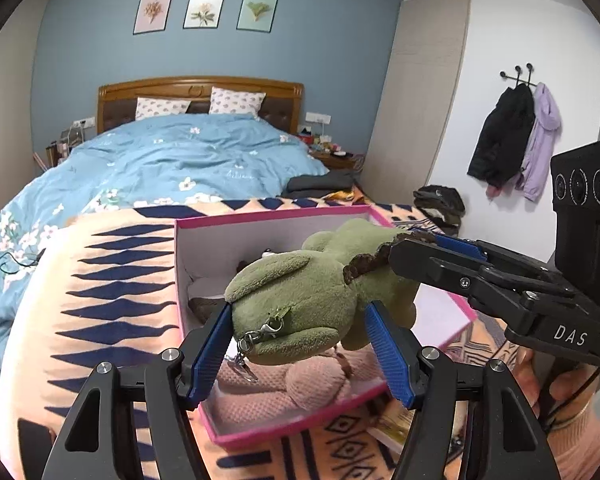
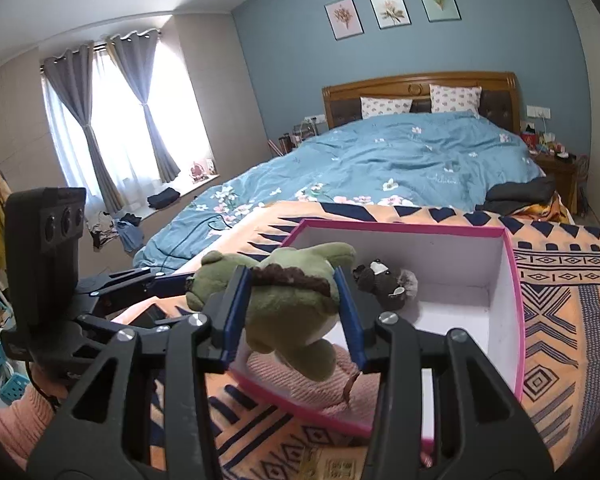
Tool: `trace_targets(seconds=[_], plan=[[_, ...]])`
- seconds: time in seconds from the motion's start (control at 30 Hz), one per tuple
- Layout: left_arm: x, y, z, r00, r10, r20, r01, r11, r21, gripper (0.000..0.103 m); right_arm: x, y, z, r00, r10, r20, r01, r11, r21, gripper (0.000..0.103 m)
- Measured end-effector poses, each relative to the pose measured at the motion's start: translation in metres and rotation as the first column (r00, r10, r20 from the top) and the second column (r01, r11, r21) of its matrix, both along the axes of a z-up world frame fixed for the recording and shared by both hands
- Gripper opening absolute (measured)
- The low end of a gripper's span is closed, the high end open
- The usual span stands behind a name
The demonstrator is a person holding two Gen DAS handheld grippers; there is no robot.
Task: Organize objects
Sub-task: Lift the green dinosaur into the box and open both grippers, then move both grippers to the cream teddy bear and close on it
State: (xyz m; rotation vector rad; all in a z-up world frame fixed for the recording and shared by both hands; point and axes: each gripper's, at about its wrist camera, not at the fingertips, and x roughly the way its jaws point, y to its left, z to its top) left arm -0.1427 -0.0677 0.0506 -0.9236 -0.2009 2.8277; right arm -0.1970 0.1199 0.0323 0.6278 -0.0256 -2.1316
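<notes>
Green plush dinosaur (image 1: pixel 300 300) hangs above the pink box (image 1: pixel 204 420) on the patterned blanket (image 1: pixel 112 280), clamped at its head by the left gripper (image 1: pixel 300 344) and along its brown-spined back by the right gripper (image 2: pixel 292 316). Inside the box lie a pink knit toy (image 1: pixel 284 392) and a small dark plush (image 2: pixel 384 284).

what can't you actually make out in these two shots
- Pink box floor: in both wrist views the green plush toy and both tongs cover much of it.
- Small dark toy in the box: blurred in the right wrist view, almost fully behind the green plush in the left.
- Bedside table clutter: too small to identify.
- Pink knit item under the plush: partly hidden by it and the left tongs.
</notes>
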Motion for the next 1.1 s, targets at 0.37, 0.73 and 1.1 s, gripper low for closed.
trace_targets(seconds=[0.37,0.73,1.1], plan=[[-0.041,-0.015,-0.033,0.993,0.058,0.1,-0.058,0.998,-0.008,0.068,-0.058,-0.025,-0.043,0.986,-0.003,0.169,-0.008,0.998,0.069,0.047],[-0.025,-0.008,-0.033,0.997,0.056,0.058,-0.054,0.998,-0.031,0.07,-0.051,-0.025,-0.052,0.989,0.0,0.151,-0.016,0.994,0.108,0.047],[0.022,0.007,-0.019,1.0,-0.003,-0.023,0.003,1.0,-0.01,0.077,-0.021,0.008,-0.045,0.989,0.031,0.148,-0.039,0.998,0.057,0.053]])
